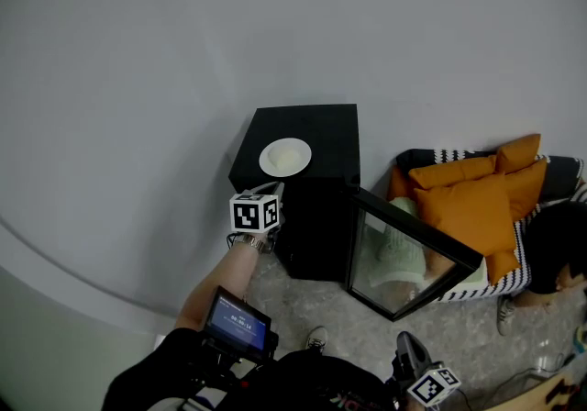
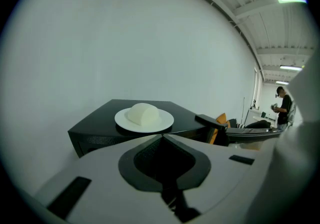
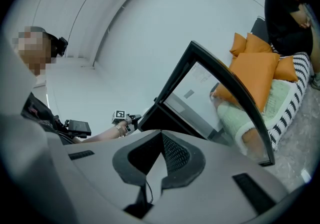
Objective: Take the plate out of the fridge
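A white plate (image 1: 285, 158) (image 2: 150, 123) carrying a pale domed lump stands on top of the black mini fridge (image 1: 321, 129) (image 2: 100, 128). The fridge's glass door (image 1: 404, 262) (image 3: 200, 93) hangs open to the right. My left gripper (image 1: 273, 189) (image 2: 161, 137) hovers at the fridge's front left top edge, just short of the plate. Its jaws are shut with nothing between them. My right gripper (image 1: 410, 349) (image 3: 161, 133) is held low near my body, below the open door, shut and empty. The fridge's inside is hidden.
A sofa with orange cushions (image 1: 477, 194) (image 3: 260, 65) stands right of the fridge, and a person in black (image 1: 559, 249) sits on it. A white wall runs behind the fridge. A small screen (image 1: 240, 322) is strapped to the left forearm. The floor (image 1: 303, 308) is speckled stone.
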Available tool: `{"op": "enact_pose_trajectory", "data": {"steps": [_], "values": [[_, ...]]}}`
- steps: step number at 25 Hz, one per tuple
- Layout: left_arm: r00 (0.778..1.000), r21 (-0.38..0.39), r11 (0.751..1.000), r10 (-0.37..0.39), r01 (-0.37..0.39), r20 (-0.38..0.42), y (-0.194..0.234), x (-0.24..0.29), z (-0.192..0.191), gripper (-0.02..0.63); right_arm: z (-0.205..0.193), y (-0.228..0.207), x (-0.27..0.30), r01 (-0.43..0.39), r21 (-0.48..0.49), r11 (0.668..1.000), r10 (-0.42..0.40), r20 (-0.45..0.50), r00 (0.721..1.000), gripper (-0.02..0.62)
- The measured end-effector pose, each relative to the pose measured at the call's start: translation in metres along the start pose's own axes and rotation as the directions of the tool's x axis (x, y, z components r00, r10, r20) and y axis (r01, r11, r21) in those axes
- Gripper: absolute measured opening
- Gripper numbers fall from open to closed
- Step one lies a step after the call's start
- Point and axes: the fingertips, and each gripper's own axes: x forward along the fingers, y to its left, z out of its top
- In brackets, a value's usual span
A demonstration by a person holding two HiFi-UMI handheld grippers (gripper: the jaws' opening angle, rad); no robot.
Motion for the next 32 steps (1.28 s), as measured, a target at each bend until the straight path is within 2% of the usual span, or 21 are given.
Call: {"op": "enact_pose_trajectory", "data": {"steps": [4,7,10,13,17,19,22,24,27,32], "values": [[0.989,-0.05,0.99,-0.127,0.131,0.072,-0.027,-0.035,-0.003,0.006,-0.006,0.013,-0.002,-0.068,-0.039,0.997,0.065,-0.067,0.996,-0.003],[0.959,-0.069,0.965,-0.243,0.255,0.147,-0.05,-0.073,-0.011,0.006,-0.02,0.022,-0.012,-0.133,-0.051,0.99,0.125,-0.134,0.983,-0.003],[0.934,-0.048,0.945,-0.312,0.325,0.176,-0.088,-0.118,-0.03,0.006,-0.03,0.027,-0.033,-0.179,-0.047,0.983,0.167,-0.19,0.967,-0.003],[0.923,-0.031,0.933,-0.351,0.36,0.157,-0.112,-0.161,-0.06,0.006,-0.051,0.037,-0.035,-0.239,-0.033,0.97,0.223,-0.265,0.938,-0.003],[0.905,-0.028,0.906,-0.418,0.421,0.085,-0.139,-0.219,-0.116,0.006,-0.08,0.064,-0.026,-0.337,-0.027,0.941,0.302,-0.381,0.874,-0.003],[0.89,-0.056,0.889,-0.45,0.454,0.076,-0.15,-0.244,-0.143,0.006,-0.094,0.077,-0.022,-0.377,-0.038,0.926,0.325,-0.432,0.842,-0.003],[0.869,-0.138,0.858,-0.489,0.495,0.074,-0.16,-0.275,-0.181,0.006,-0.112,0.093,-0.016,-0.409,-0.038,0.912,0.342,-0.482,0.807,-0.003],[0.856,-0.171,0.84,-0.515,0.515,0.048,-0.166,-0.291,-0.207,0.006,-0.124,0.101,-0.013,-0.42,-0.033,0.907,0.347,-0.506,0.79,-0.003],[0.824,-0.195,0.807,-0.566,0.558,0.015,-0.178,-0.315,-0.239,0.006,-0.144,0.114,-0.006,-0.432,-0.027,0.902,0.353,-0.533,0.769,-0.003],[0.778,-0.237,0.756,-0.629,0.61,-0.003,-0.183,-0.355,-0.282,0.006,-0.18,0.142,0.001,-0.439,-0.033,0.898,0.347,-0.561,0.752,-0.003]]}}
